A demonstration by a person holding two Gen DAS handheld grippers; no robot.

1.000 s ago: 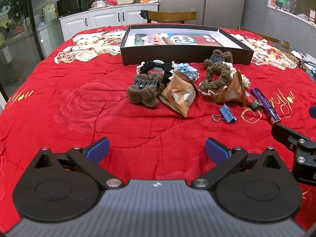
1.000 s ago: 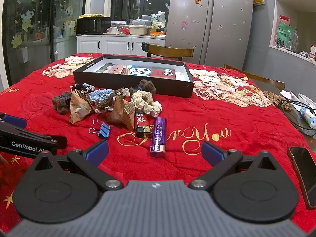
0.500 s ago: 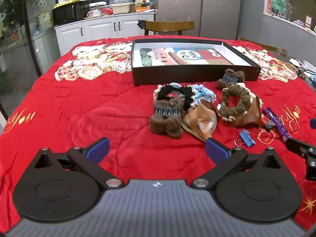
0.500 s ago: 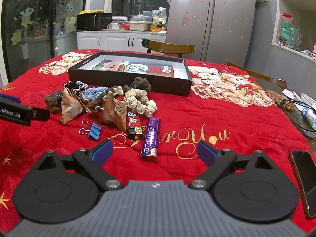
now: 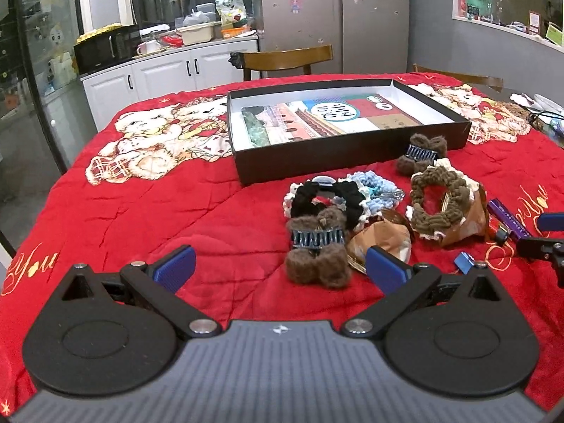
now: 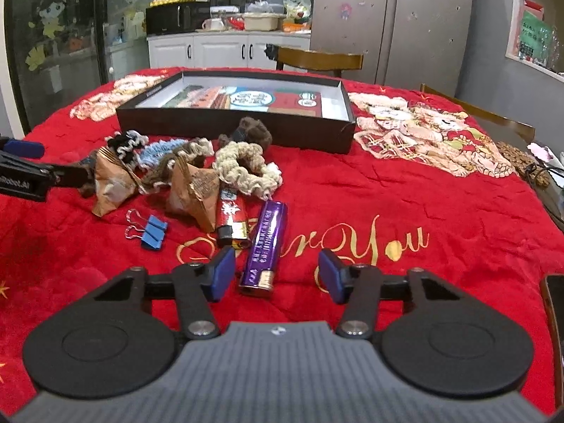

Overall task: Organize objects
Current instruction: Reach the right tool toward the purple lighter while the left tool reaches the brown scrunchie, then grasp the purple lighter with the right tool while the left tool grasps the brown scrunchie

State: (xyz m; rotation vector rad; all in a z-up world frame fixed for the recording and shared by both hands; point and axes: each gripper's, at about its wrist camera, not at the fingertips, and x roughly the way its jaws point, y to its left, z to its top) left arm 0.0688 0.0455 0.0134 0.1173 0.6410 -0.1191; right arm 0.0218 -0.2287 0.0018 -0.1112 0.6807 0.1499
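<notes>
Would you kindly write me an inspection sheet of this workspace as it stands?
Surface: red quilt, wrinkled.
Job's things: black box open, printed sheet inside; scrunchies, brown hair claws, brown packets, blue binder clips, red lighter, purple lighter all lying outside it.
Clutter: phone at right edge.
Grippers: left gripper open, empty; right gripper open, jaws just been closing, purple lighter's near end between them, untouched.
Cables: black cable far right.
Surroundings: chairs, fridge, cabinets.
</notes>
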